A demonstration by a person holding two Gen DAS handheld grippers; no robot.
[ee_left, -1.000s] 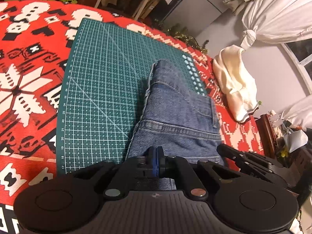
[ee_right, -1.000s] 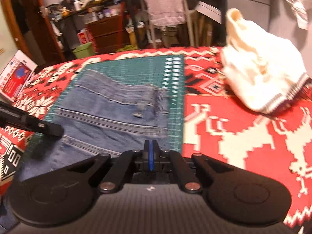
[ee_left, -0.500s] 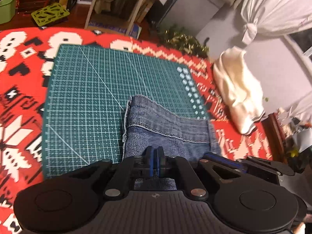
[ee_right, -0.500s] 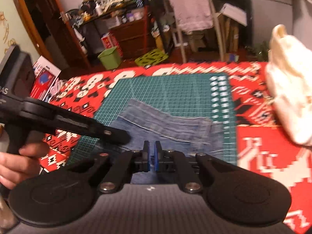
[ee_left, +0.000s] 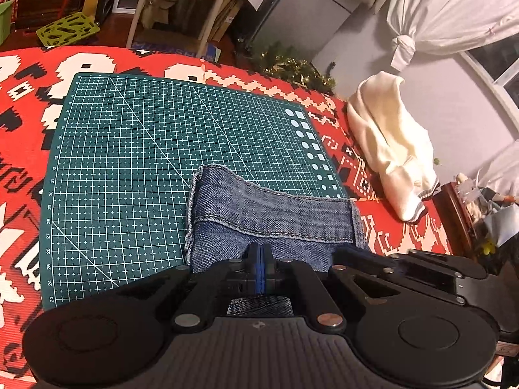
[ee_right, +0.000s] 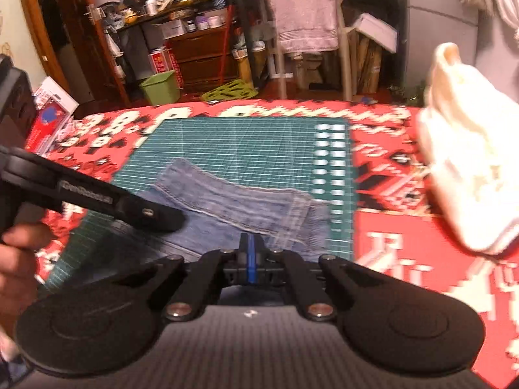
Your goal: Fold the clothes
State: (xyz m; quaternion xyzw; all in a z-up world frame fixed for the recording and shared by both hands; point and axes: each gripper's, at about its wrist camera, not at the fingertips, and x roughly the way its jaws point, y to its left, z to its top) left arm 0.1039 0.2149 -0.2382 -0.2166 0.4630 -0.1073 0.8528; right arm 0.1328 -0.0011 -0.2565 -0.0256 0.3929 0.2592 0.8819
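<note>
With both the left gripper (ee_left: 260,259) and right gripper (ee_right: 249,253) pinching the denim jeans (ee_left: 272,227) on the green cutting mat (ee_left: 136,149), uneven pulling could skew the fold.

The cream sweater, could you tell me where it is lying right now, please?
The cream sweater lies bunched on the red patterned blanket, off the right edge of the green cutting mat and apart from the denim garment; it shows at the right in both wrist views.

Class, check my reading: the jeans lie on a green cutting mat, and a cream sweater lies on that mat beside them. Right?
One error. The cream sweater lies off the green cutting mat, on the red patterned cloth, as the left wrist view shows. The jeans are on the mat.
</note>
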